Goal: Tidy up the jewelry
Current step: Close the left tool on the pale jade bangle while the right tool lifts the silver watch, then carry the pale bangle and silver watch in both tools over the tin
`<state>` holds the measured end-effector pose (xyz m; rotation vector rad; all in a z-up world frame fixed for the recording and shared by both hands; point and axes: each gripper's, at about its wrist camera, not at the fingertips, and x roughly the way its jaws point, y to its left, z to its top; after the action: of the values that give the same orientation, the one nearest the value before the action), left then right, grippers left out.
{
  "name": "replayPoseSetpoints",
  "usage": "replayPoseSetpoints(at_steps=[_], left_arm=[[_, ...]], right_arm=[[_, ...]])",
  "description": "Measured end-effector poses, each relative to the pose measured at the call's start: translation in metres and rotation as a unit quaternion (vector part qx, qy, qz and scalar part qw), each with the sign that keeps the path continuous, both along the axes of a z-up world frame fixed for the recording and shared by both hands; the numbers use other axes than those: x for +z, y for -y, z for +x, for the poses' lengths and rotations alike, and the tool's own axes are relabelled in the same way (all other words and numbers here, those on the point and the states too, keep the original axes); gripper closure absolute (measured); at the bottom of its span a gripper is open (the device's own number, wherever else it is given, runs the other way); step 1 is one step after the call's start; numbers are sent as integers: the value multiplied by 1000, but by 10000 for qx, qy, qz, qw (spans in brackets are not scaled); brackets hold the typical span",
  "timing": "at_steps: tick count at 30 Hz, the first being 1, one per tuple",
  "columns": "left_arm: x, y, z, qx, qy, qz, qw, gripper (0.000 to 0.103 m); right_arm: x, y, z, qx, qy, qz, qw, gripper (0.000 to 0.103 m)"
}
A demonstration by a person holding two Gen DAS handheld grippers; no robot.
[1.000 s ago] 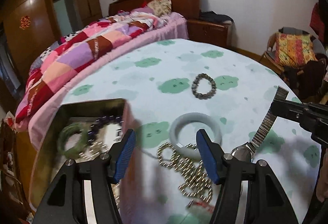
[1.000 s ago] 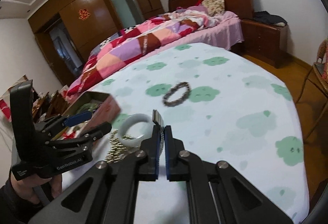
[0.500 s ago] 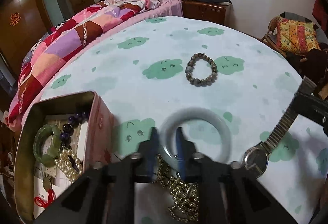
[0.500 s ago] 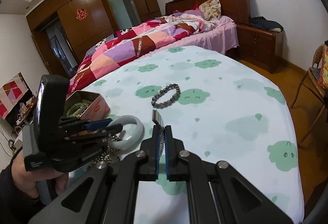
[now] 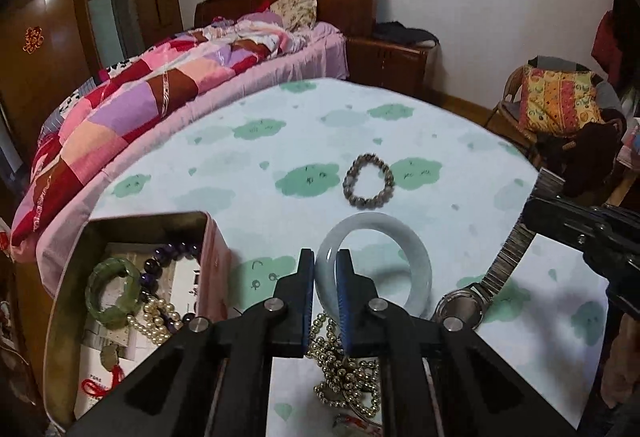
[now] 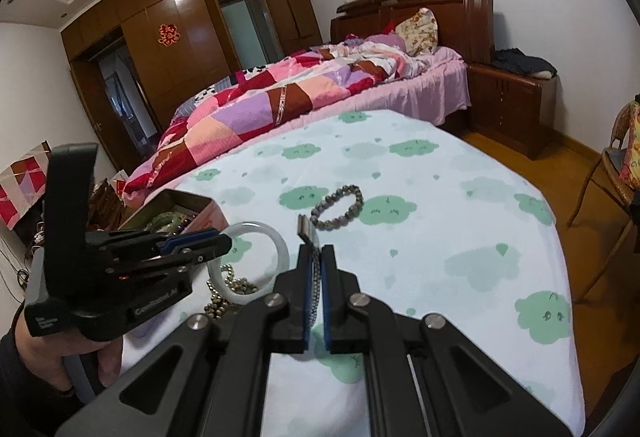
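Holding two things at once, we have one in each gripper. Our left gripper is squeezed tight on the near rim of the pale bangle, with one finger inside the ring and one outside. From the right wrist view the bangle looks lifted a little, tipped up over the pile of gold beads. Our right gripper is pinched shut on the metal strap of the watch, and the strap end pokes out past the fingertips. The watch face hangs down near the cloth, just beside the bangle.

On our left sits the open tin box. Inside it we see a green bangle, dark purple beads and white pearls, all lying close together on some paper.

Farther out on the cloud cloth lies a brown bead bracelet, all by itself, well apart from both grippers. Behind the table is a bed with a patchwork quilt.
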<state>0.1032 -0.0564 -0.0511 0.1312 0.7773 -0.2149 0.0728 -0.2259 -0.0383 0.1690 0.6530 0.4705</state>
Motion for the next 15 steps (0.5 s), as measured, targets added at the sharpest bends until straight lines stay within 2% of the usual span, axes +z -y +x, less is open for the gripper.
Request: replayPoseSetpoints(at_steps=[15], left_arm=[[31,-19,-23,107,406,-222,9989,93]], right_arm=[[25,-11,-6,155,291,25,9995,97]])
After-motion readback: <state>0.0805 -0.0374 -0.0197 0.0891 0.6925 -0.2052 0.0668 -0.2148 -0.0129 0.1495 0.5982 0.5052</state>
